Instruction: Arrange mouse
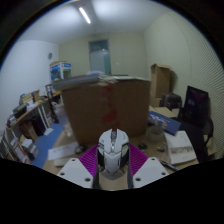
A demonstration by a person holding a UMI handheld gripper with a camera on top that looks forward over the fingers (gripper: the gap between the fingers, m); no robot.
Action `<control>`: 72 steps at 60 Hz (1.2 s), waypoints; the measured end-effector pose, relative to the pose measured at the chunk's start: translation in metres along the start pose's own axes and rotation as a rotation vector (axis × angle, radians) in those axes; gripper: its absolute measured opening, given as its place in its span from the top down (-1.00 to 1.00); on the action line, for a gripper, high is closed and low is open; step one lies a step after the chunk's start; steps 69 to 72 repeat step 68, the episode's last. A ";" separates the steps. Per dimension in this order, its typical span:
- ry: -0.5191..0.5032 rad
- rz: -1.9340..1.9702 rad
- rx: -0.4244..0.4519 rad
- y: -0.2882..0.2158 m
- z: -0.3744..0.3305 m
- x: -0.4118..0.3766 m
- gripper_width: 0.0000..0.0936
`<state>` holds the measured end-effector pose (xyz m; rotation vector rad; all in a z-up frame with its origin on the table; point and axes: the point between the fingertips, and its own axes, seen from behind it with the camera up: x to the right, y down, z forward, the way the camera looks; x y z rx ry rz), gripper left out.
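Observation:
A white and grey computer mouse point(112, 152) with a dark scroll wheel sits between my two fingers, its nose pointing away from me. Both pink pads point(90, 160) press against its sides, so my gripper point(112, 163) is shut on the mouse. The mouse is held up in the air, well above the desk, in front of a large brown cardboard box point(108, 108). The mouse's rear end is hidden by the fingers' lower parts.
A desk point(60, 150) below holds papers and a blue sheet on the left. A black office chair point(195, 110) and a white book or papers point(182, 148) are on the right. Shelves and clutter point(30, 110) stand at the left wall.

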<state>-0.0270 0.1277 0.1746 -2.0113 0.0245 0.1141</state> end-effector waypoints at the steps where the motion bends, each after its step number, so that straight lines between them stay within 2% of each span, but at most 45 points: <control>1: -0.014 -0.001 0.010 -0.003 -0.004 -0.009 0.17; 5: -0.063 -0.010 0.013 0.000 -0.017 -0.054 0.18; 9: -0.087 -0.040 -0.016 0.029 -0.022 -0.093 0.18; 19: -0.092 -0.066 -0.210 0.148 -0.011 -0.133 0.17; 29: -0.031 -0.082 -0.341 0.221 -0.008 -0.122 0.14; 35: -0.045 -0.085 -0.324 0.226 -0.007 -0.121 0.10; 43: -0.058 -0.065 -0.360 0.226 -0.005 -0.124 -0.20; 44: -0.062 -0.062 -0.365 0.226 -0.006 -0.125 -0.26; 49: -0.119 -0.018 -0.382 0.221 -0.016 -0.135 -0.92; 51: -0.133 -0.001 -0.382 0.218 -0.023 -0.137 -0.77; 59: -0.156 0.011 -0.353 0.198 -0.068 -0.132 -0.79; 67: -0.231 0.051 -0.349 0.186 -0.132 -0.131 -0.80; 72: -0.238 0.058 -0.351 0.185 -0.137 -0.128 -0.79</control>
